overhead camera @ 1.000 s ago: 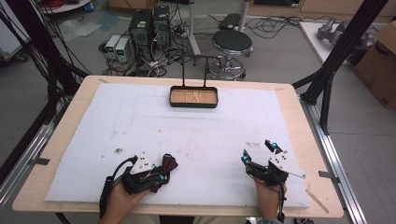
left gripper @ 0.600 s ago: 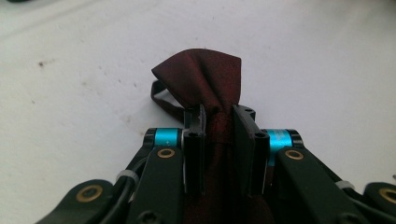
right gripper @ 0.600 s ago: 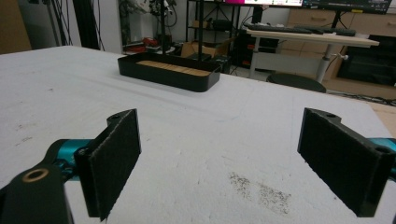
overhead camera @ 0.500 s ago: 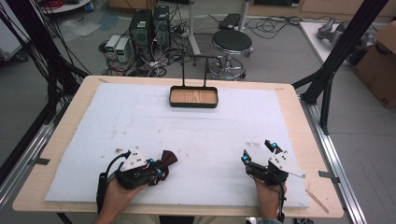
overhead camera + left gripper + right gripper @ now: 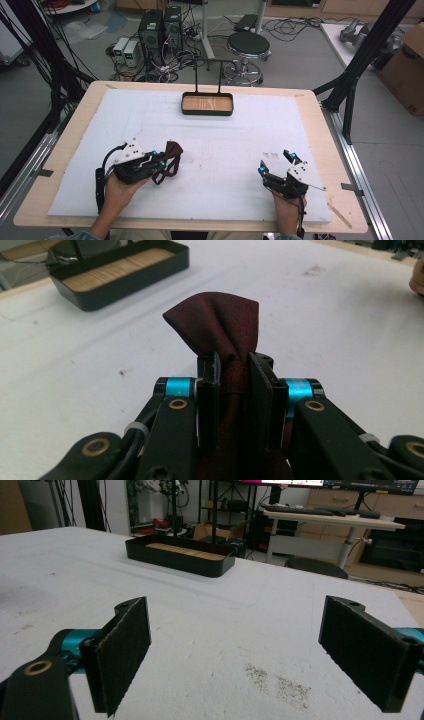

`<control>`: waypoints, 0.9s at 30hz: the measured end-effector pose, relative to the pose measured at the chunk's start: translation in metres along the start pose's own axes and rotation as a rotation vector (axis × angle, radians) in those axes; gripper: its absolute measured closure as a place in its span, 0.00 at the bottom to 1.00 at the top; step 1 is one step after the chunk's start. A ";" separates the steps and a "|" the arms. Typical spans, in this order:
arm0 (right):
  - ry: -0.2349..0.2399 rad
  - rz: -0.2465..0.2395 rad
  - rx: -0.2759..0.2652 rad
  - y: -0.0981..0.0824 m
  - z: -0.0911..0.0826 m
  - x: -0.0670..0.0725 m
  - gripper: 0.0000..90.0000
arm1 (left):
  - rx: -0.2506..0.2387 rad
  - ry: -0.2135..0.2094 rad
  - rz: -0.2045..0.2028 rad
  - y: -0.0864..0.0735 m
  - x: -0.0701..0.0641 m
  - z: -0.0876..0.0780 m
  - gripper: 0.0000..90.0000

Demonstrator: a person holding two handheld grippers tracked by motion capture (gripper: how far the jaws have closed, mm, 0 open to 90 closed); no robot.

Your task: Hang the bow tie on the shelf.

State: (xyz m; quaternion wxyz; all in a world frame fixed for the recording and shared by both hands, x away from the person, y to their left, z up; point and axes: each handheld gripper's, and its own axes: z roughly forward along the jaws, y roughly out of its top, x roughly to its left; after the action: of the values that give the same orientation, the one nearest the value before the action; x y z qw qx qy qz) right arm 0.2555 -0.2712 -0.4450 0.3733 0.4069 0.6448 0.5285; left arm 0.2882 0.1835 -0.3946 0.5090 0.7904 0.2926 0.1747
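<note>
Maroon cloth (image 5: 220,335) sat pinched in the left claw (image 5: 234,385), lower left. The tray (image 5: 207,104) lay up-frame, centre; the right claw (image 5: 250,655) was spread, empty.

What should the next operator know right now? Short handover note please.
Left gripper: shut on the bow tie, pinched at its middle, at the near left of the table.
Right gripper: open, nothing between its fingers, resting at the near right.
Tray: at the far middle of the table, nothing in it, wooden bottom bare.
Done: bow tie grasped.
Left: probably carrying it to the tray and letting go; the white mat between them looks free of obstacles.
</note>
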 end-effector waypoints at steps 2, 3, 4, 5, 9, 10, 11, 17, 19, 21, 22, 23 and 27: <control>0.000 -0.003 -0.001 0.000 0.000 0.000 0.14 | -0.021 -0.007 -0.004 0.008 0.008 0.003 0.83; 0.000 -0.003 -0.001 0.000 0.000 0.000 0.14 | -0.021 -0.007 -0.004 0.008 0.008 0.003 0.83; 0.000 -0.004 0.000 0.000 0.000 0.000 0.14 | -0.025 -0.010 -0.004 0.011 0.010 0.004 0.83; 0.001 -0.006 0.000 0.000 0.000 0.000 0.14 | -0.029 -0.008 0.001 0.014 0.013 0.005 0.83; 0.002 -0.006 0.000 0.000 0.000 0.000 0.14 | -0.056 0.000 -0.005 0.027 0.024 0.009 0.83; 0.002 -0.005 0.000 0.000 0.000 0.000 0.14 | -0.070 -0.004 -0.010 0.032 0.029 0.011 0.83; 0.003 -0.005 0.000 0.000 0.001 0.000 0.14 | -0.076 -0.005 -0.012 0.036 0.032 0.013 0.83; 0.007 -0.007 -0.001 0.000 0.001 0.000 0.14 | -0.103 -0.006 -0.025 0.057 0.053 0.027 0.83; 0.008 -0.003 0.000 0.000 0.001 0.000 0.14 | -0.122 -0.005 -0.034 0.063 0.059 0.032 0.83; 0.008 -0.003 0.001 0.000 0.001 0.000 0.14 | -0.132 -0.006 -0.039 0.070 0.066 0.036 0.83; 0.010 0.000 0.000 0.000 0.001 0.000 0.14 | -0.137 -0.006 -0.040 0.074 0.069 0.038 0.83; 0.010 0.000 0.000 0.000 0.001 0.000 0.14 | -0.142 -0.005 -0.043 0.078 0.072 0.040 0.83; 0.010 -0.003 0.001 0.000 0.001 -0.001 0.14 | -0.150 -0.009 -0.053 0.093 0.085 0.046 0.83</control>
State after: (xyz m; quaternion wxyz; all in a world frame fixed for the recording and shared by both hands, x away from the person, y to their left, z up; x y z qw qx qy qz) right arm 0.2565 -0.2714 -0.4453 0.3706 0.4034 0.6478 0.5295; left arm 0.4062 0.1763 -0.3321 0.5725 0.7429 0.2973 0.1789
